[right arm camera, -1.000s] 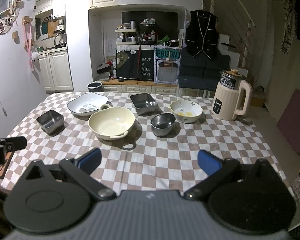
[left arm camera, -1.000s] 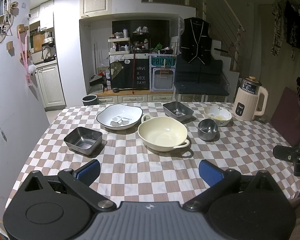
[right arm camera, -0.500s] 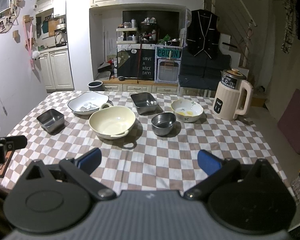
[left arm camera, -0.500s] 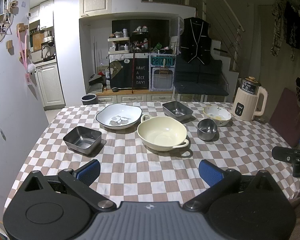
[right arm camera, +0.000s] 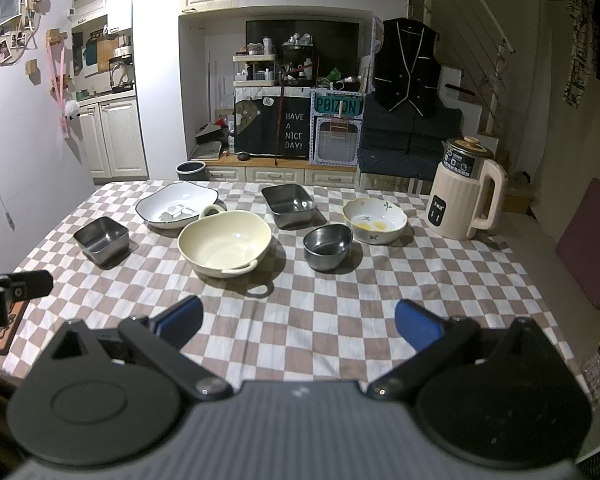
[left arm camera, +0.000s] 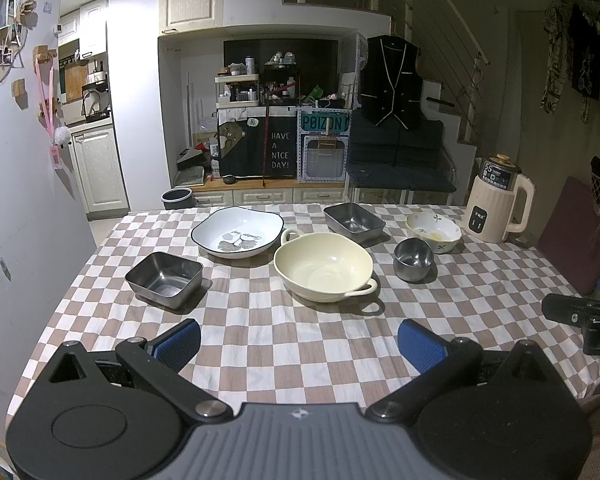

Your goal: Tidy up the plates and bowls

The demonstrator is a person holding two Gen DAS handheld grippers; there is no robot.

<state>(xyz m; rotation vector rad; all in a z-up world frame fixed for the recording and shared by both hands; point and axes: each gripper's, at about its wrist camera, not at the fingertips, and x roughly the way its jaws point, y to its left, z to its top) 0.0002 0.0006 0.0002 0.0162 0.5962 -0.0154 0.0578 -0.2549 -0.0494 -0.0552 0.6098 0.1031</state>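
left wrist view shows my left gripper (left arm camera: 299,338) and right gripper (right arm camera: 299,321) wide and empty; i fear the cream two-handled bowl (left arm camera: 324,265) skidding on the checkered tablecloth (left arm camera: 260,320) into the round steel bowl (left arm camera: 413,259).

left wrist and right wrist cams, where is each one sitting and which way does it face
Left wrist: on the left gripper at the near table edge, facing the cream bowl; its open fingers show, the right gripper at the right edge.
Right wrist: on the right gripper, further right, facing the round steel bowl; open fingers show, the left gripper at the left edge.
Shared: checkered tablecloth, all dishes, kettle.
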